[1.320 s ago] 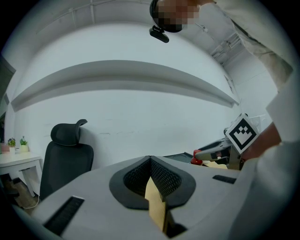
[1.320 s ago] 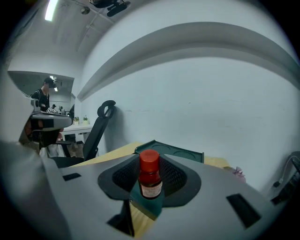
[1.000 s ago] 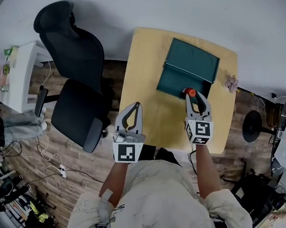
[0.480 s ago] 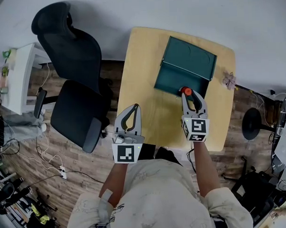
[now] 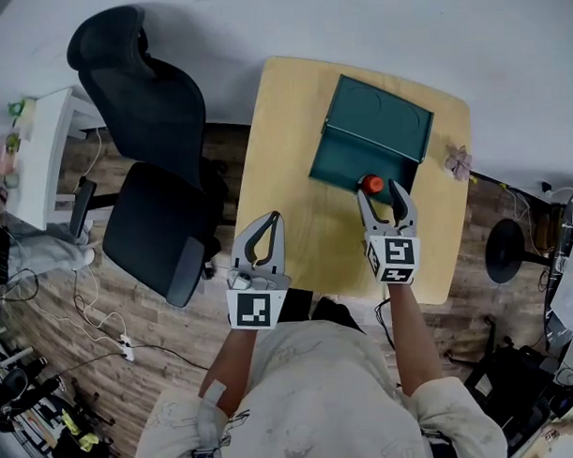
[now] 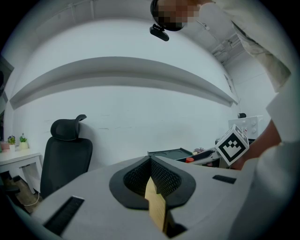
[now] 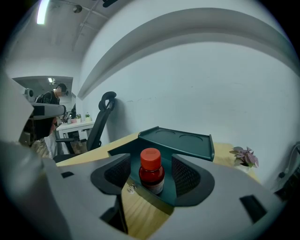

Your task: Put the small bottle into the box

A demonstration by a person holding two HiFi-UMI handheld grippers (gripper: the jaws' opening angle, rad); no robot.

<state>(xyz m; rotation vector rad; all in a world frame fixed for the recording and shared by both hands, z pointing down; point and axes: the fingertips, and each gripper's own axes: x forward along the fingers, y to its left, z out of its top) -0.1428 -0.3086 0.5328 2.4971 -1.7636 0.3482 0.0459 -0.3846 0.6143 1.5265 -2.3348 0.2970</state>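
A small dark-red bottle [image 5: 371, 184] with an orange-red cap stands upright inside the dark green box [image 5: 340, 163], close to its near wall. The box's lid [image 5: 381, 117] is flipped open at the back. My right gripper [image 5: 381, 192] straddles the bottle [image 7: 151, 171]; its jaws are opening and both pads stand clear of the bottle's sides. The box's near wall [image 7: 161, 202] shows just below the bottle. My left gripper [image 5: 267, 222] hovers at the table's near left edge, shut, with nothing in it. In the left gripper view its fingertips [image 6: 151, 161] meet.
The box sits at the back of a light wooden table [image 5: 283, 130]. A small pink plant [image 5: 460, 161] stands at the table's right edge. A black office chair [image 5: 152, 134] is to the left, with a white side table [image 5: 40, 147] beyond it. Cables lie on the floor.
My right gripper's jaws have spread apart and let go of the bottle, which now stands in the box. The left gripper has stayed put.
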